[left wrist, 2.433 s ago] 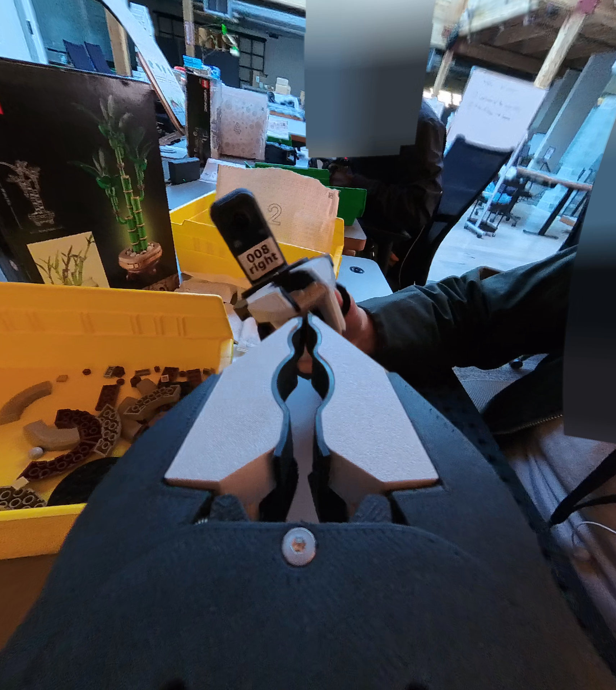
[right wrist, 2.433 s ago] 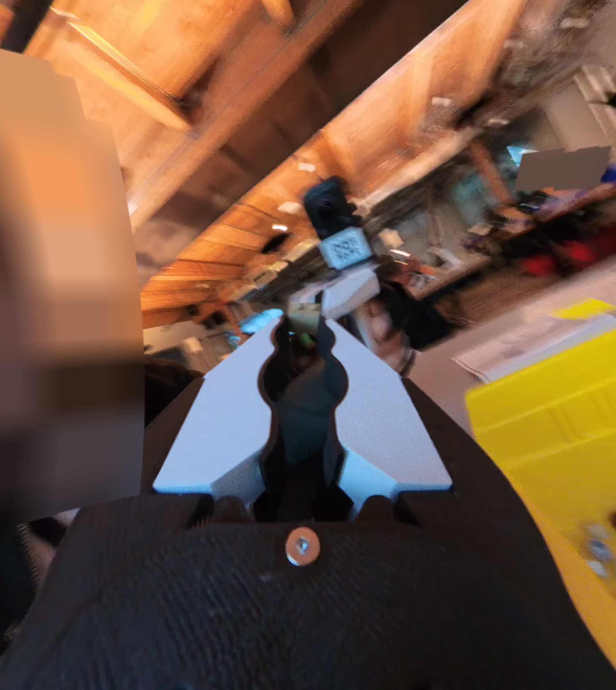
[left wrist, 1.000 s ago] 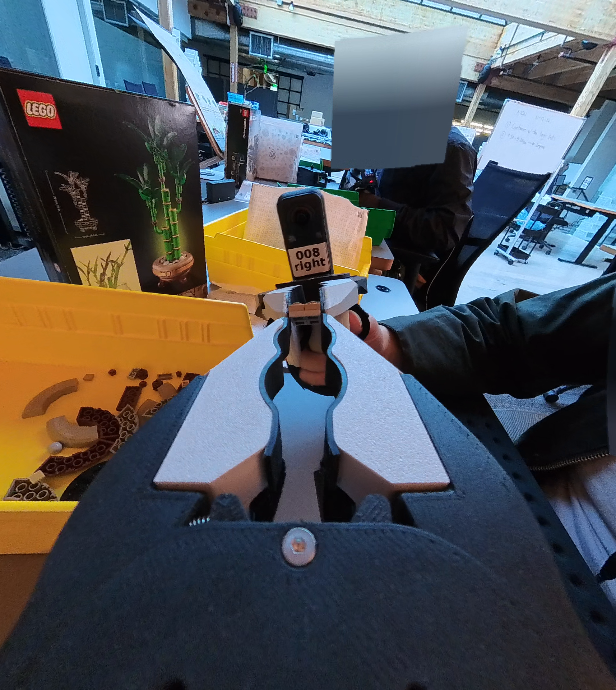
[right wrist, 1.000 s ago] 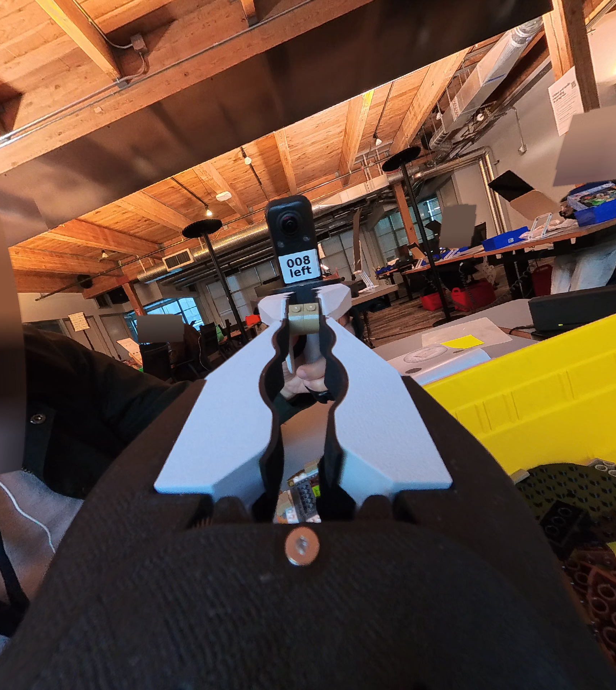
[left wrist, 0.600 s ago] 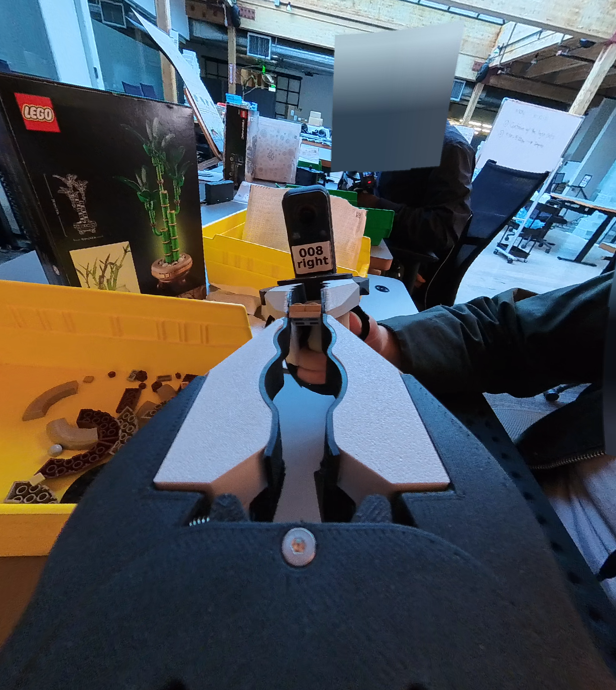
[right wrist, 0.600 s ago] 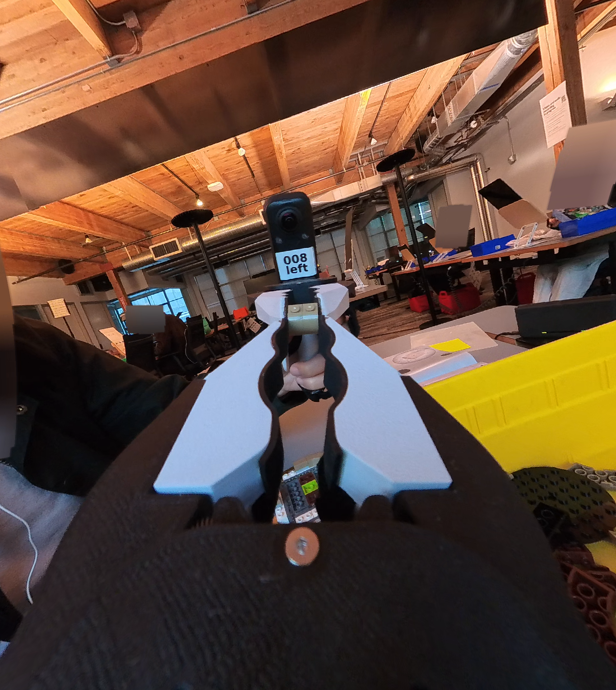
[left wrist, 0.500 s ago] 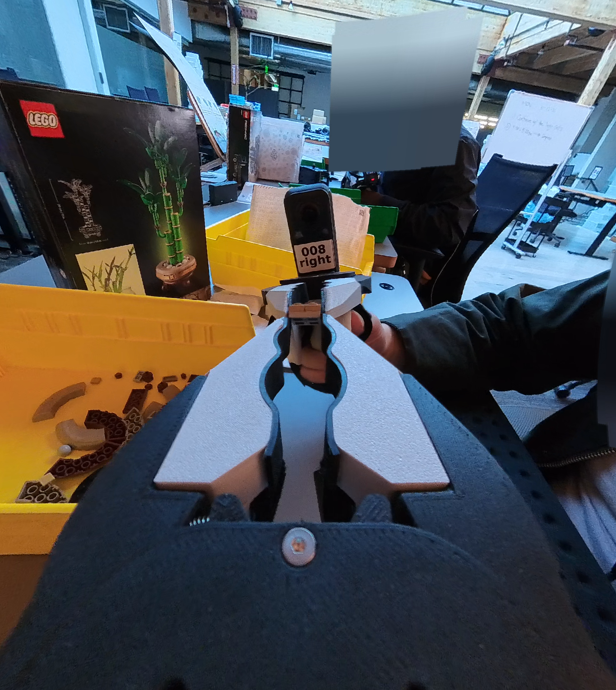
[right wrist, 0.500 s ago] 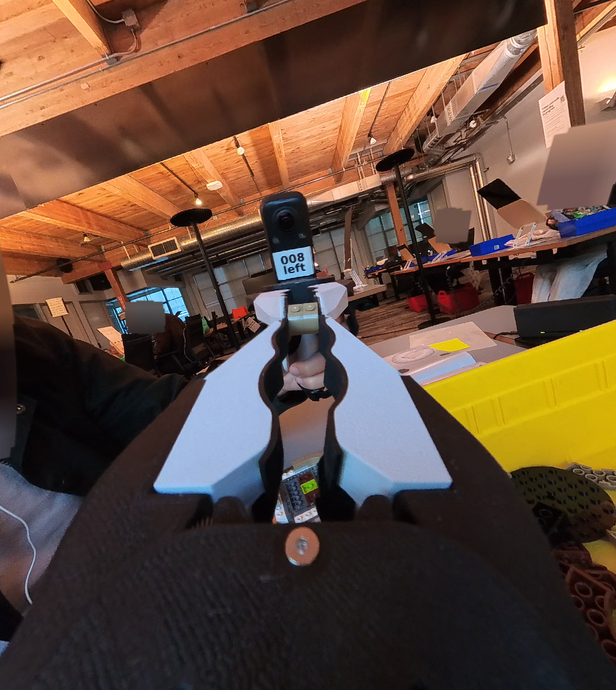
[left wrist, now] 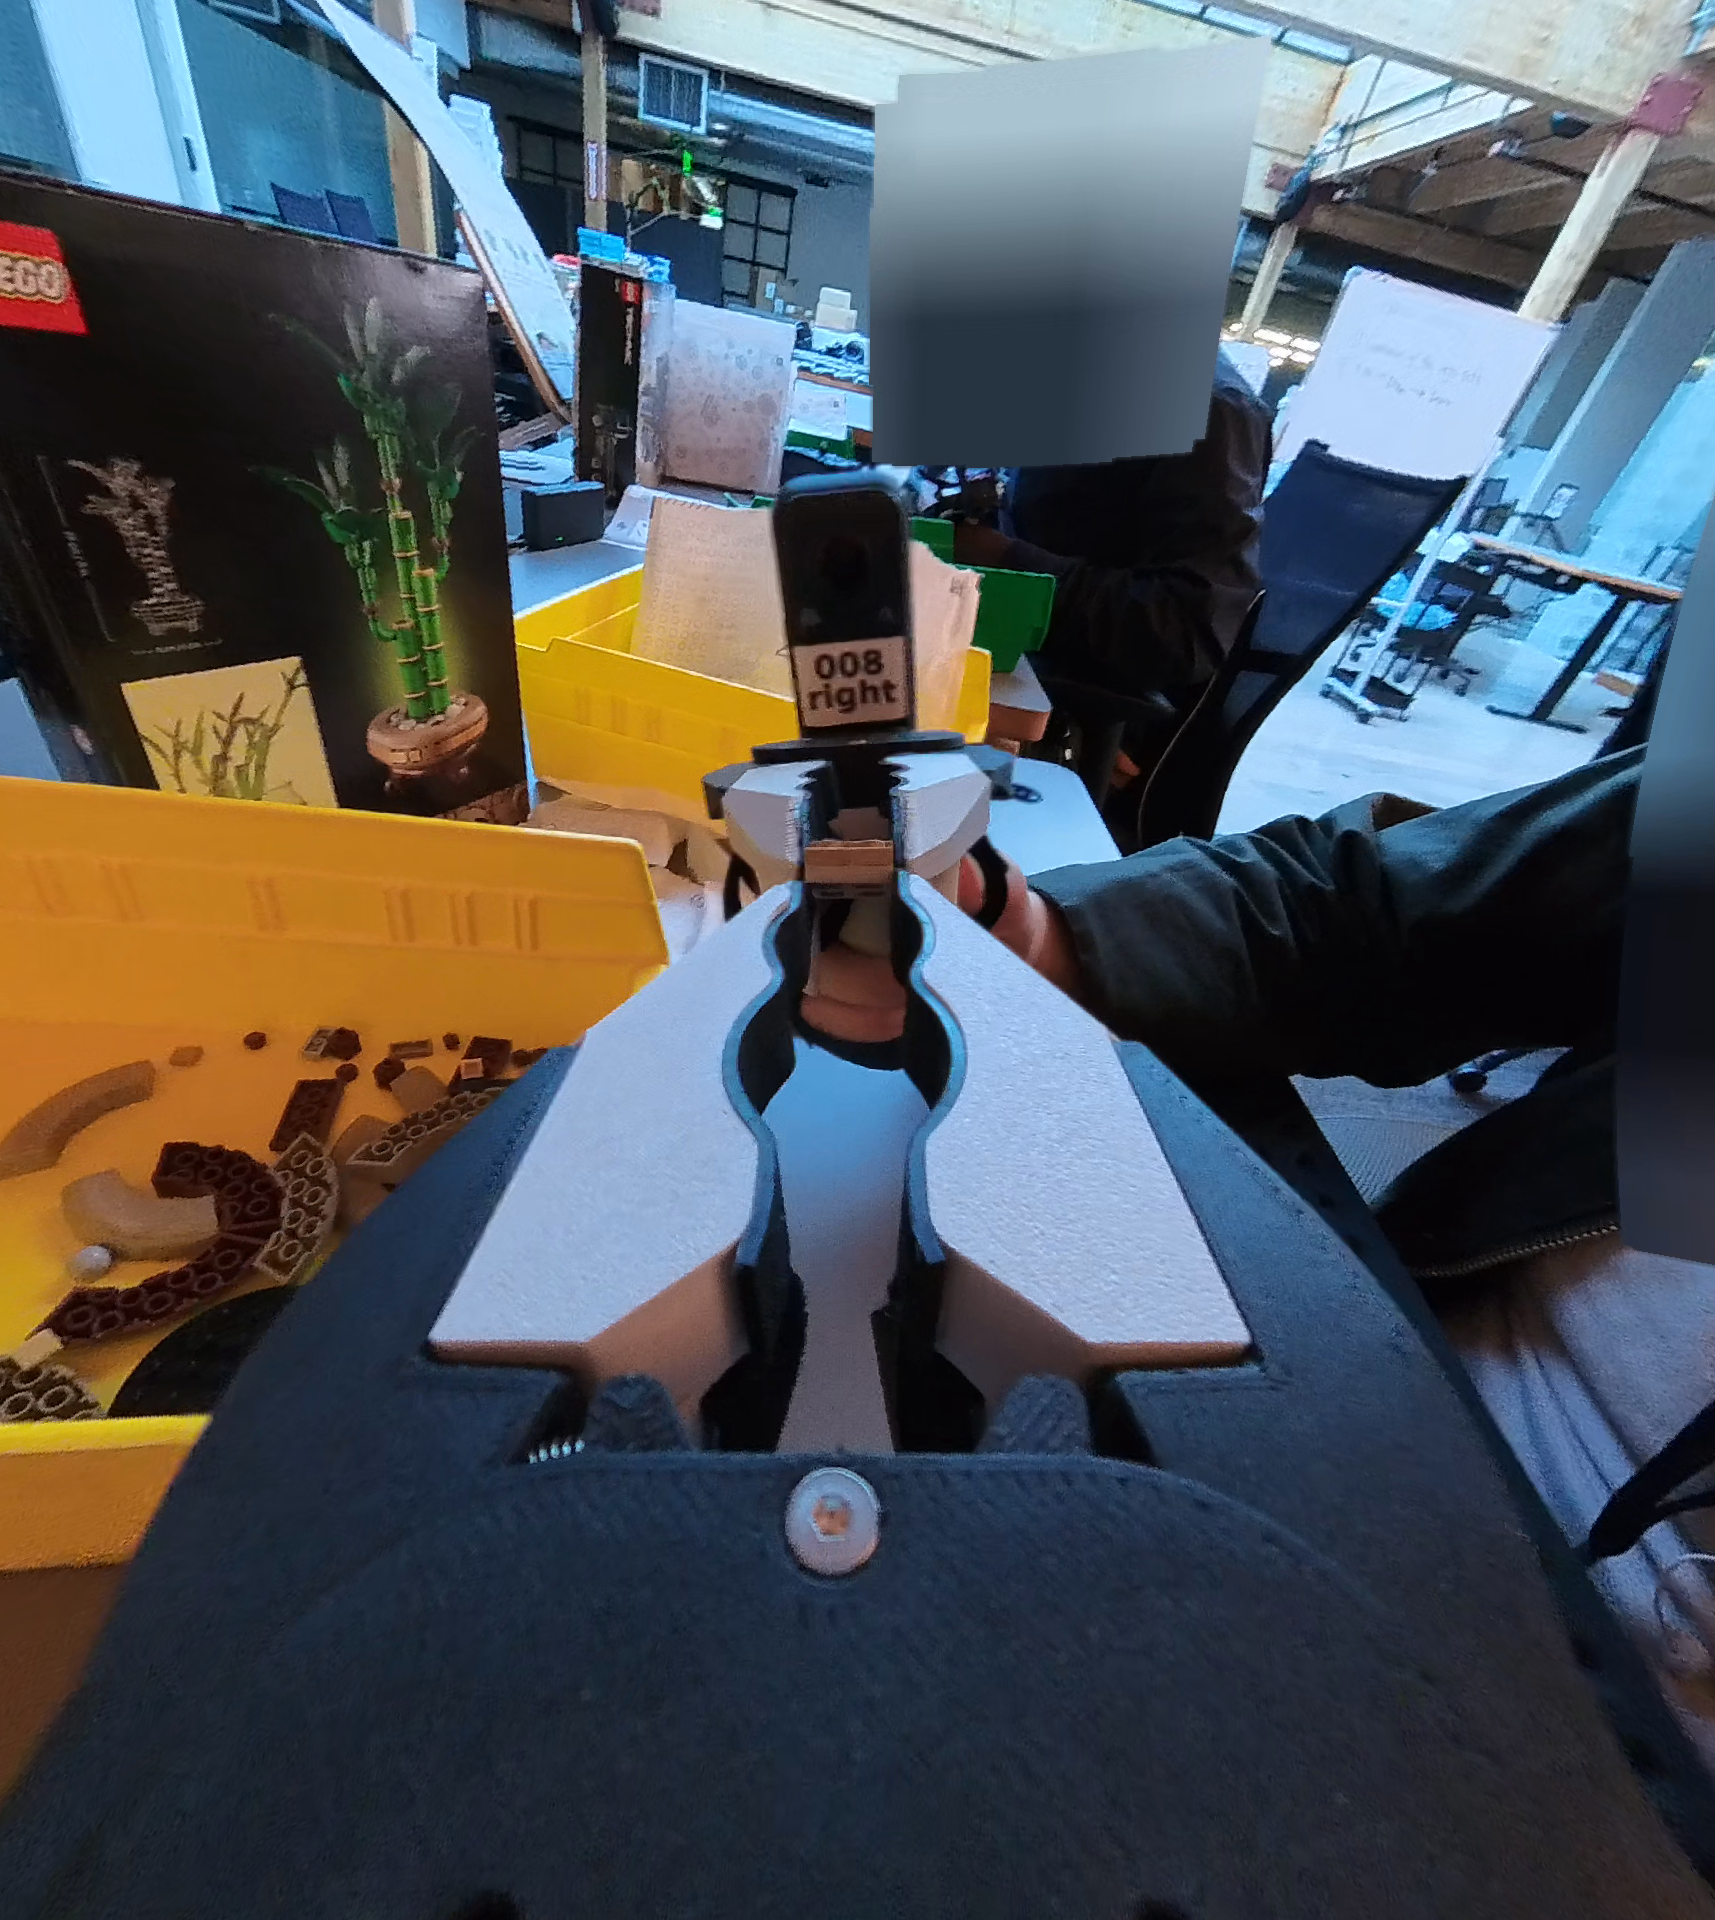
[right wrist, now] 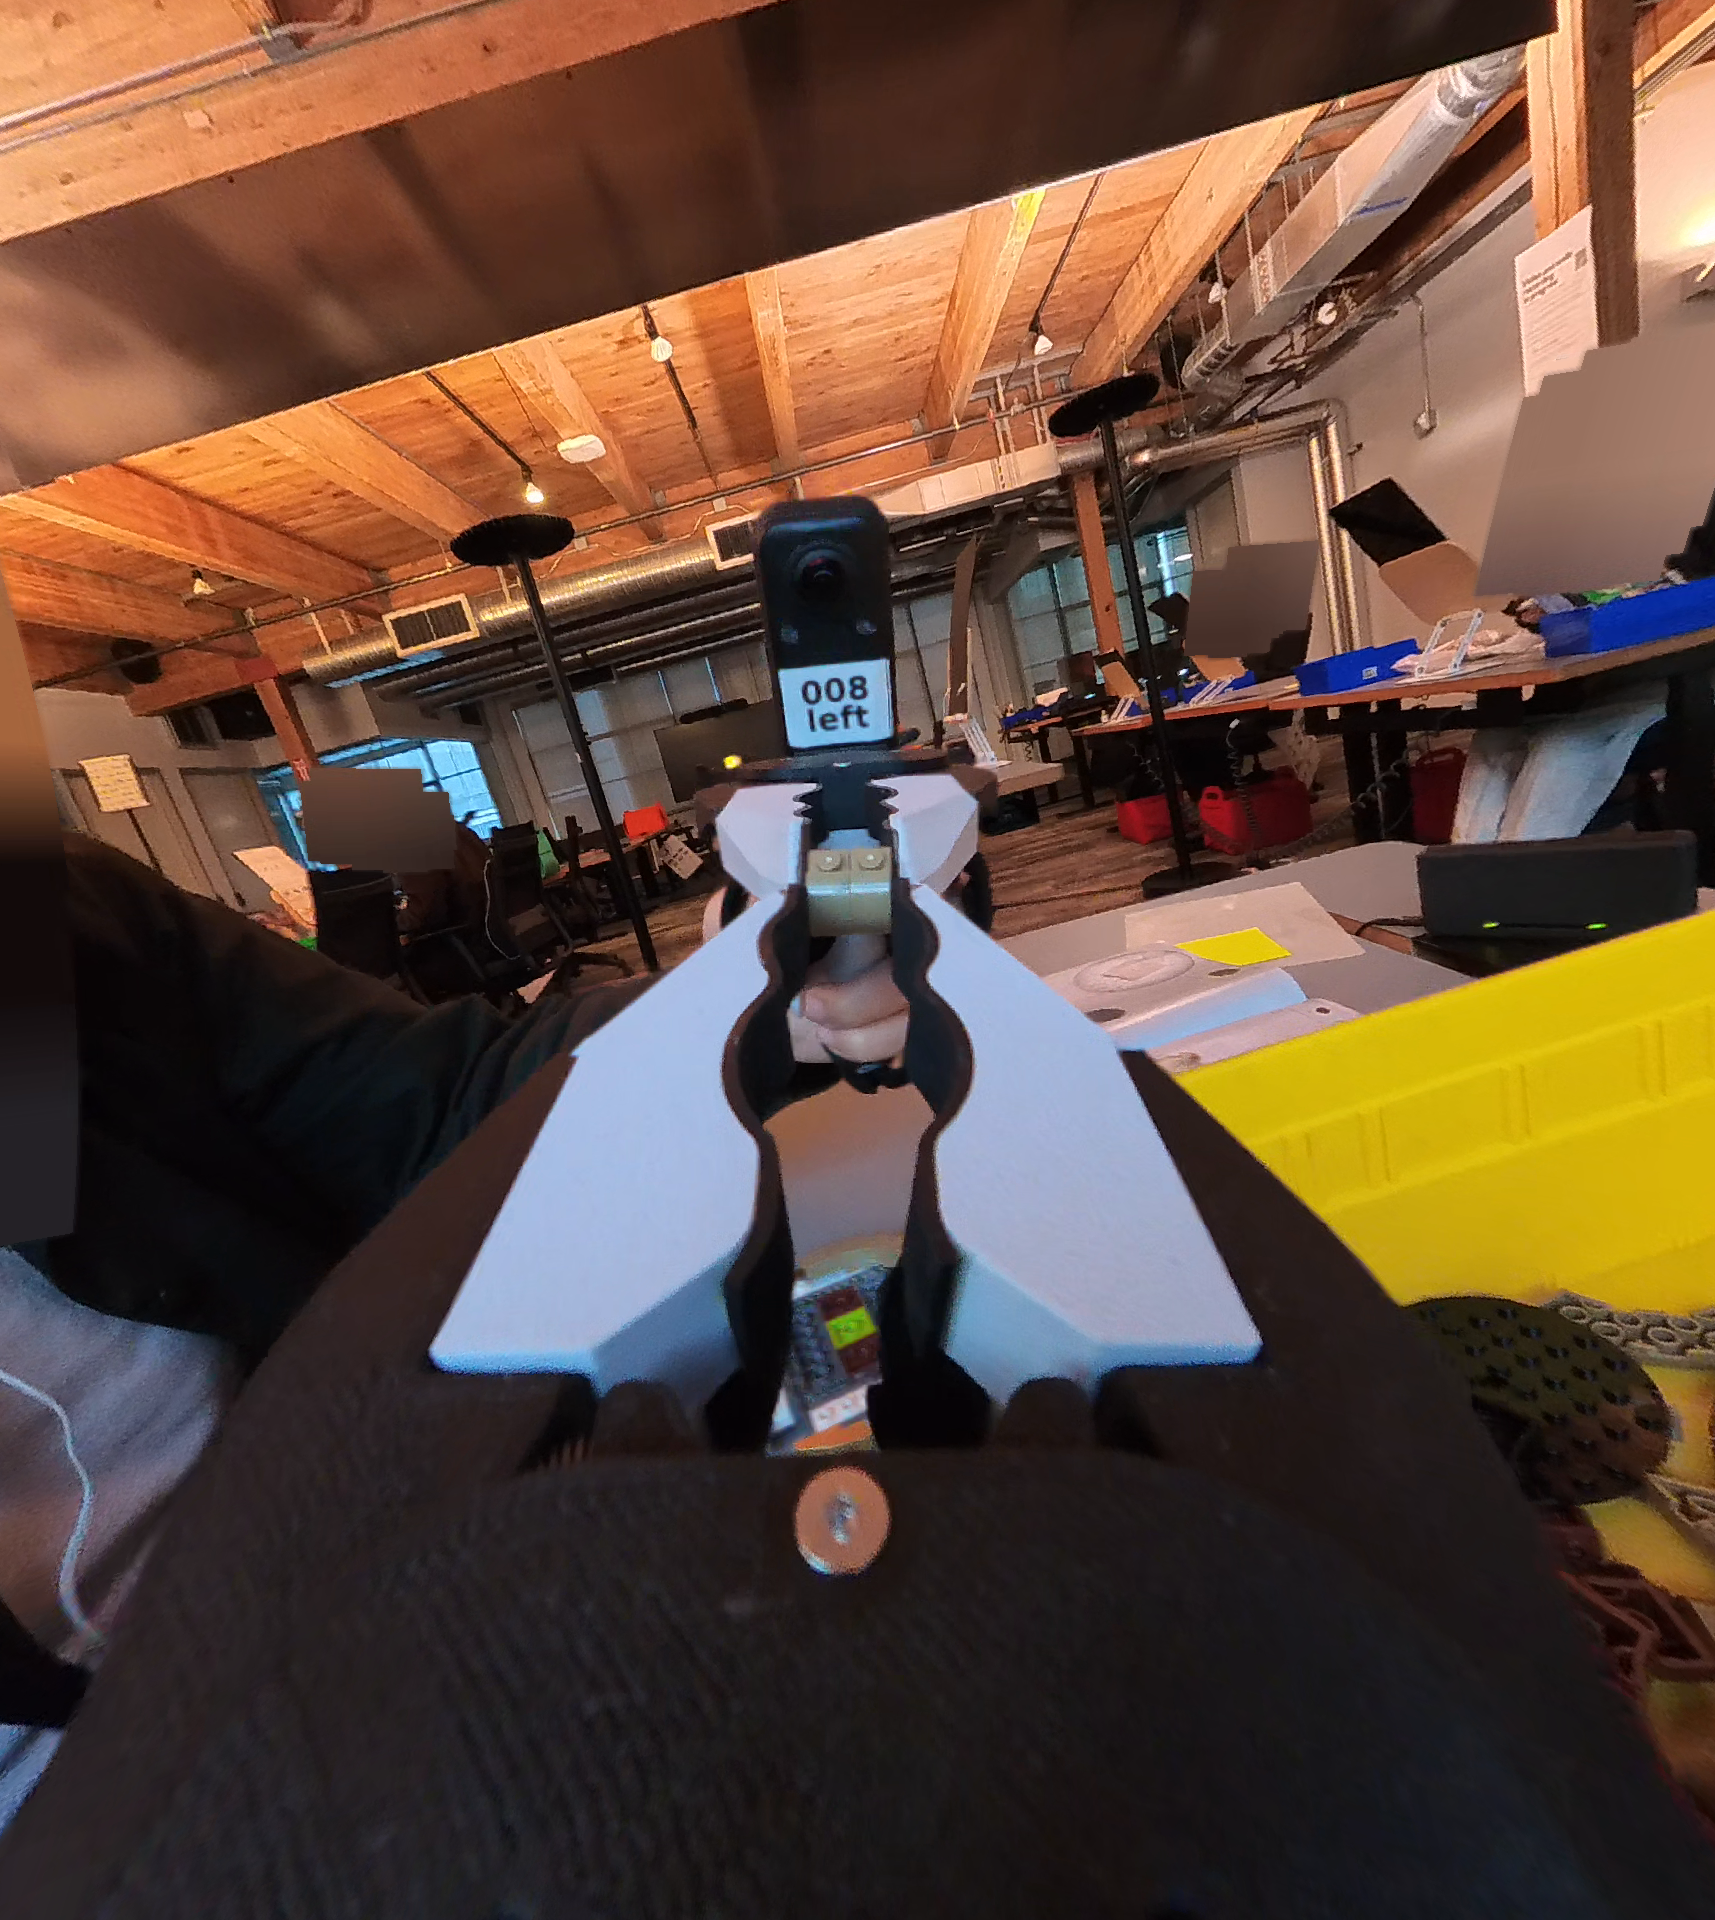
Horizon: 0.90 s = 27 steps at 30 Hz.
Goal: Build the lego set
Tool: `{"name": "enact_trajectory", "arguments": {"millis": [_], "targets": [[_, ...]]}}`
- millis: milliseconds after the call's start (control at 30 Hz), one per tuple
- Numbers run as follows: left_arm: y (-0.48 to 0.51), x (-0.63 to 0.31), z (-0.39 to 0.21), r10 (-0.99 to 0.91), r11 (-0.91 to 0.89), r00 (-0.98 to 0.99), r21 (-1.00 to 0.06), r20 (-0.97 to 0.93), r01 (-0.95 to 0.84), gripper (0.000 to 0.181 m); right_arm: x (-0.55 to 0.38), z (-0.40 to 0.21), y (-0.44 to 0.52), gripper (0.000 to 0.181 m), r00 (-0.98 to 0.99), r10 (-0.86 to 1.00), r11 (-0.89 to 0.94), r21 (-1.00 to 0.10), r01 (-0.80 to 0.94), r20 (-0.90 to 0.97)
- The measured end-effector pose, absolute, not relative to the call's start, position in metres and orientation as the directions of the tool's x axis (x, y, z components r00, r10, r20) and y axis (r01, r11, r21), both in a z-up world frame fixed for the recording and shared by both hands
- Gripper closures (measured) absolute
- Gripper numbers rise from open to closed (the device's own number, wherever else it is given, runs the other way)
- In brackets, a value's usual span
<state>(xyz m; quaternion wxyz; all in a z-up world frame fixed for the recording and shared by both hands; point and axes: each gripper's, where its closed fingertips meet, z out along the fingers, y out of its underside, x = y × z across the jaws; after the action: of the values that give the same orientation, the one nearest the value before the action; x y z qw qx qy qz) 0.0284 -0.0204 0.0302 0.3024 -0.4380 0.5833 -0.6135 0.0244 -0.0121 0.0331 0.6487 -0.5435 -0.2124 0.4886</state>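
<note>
My two grippers point at each other, tip to tip, held in the air. A small tan brick (left wrist: 848,858) with two studs sits where the tips meet. In the right wrist view the tan brick (right wrist: 848,896) lies between my right gripper's (right wrist: 848,909) fingertips, which are shut on it. My left gripper (left wrist: 848,902) has its jaws set at the brick's width, flanking the same brick. The right gripper (left wrist: 848,821) faces me in the left wrist view. The left gripper (right wrist: 848,831) faces me in the right wrist view.
A yellow bin (left wrist: 261,883) at the left holds several loose brown and grey pieces (left wrist: 209,1174). The set's black box (left wrist: 209,468) stands behind it. In the right wrist view the bin (right wrist: 1507,1091) holds a dark round plate (right wrist: 1549,1403). A booklet (right wrist: 837,1340) lies below. Only a small space, under 4 cm, lies between the two pairs of fingers.
The right gripper swung level with the tan brick and lined up with the left. The left jaws widened from nearly shut to the brick's width. In the last second almost nothing moved.
</note>
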Motion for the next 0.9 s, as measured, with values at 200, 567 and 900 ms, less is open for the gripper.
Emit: {"name": "enact_trajectory", "arguments": {"millis": [200, 567, 900], "targets": [[-0.022, 0.027, 0.031, -0.878, -0.134, -0.442, -0.981, 0.183, -0.140, 0.180, 0.023, 0.036, -0.015, 0.169, 0.270, 0.877, -0.228, -0.839, -0.494, -0.398], [-0.020, 0.028, 0.032, -0.870, -0.163, -0.458, -0.983, 0.181, -0.080, 0.162, 0.025, 0.042, -0.020, 0.168, 0.246, 0.901, -0.191, -0.835, -0.517, -0.358], [-0.022, 0.025, 0.038, -0.876, -0.144, -0.457, -0.988, 0.154, -0.057, 0.168, 0.022, 0.037, -0.016, 0.169, 0.336, 0.888, -0.135, -0.878, -0.460, -0.313]]}}
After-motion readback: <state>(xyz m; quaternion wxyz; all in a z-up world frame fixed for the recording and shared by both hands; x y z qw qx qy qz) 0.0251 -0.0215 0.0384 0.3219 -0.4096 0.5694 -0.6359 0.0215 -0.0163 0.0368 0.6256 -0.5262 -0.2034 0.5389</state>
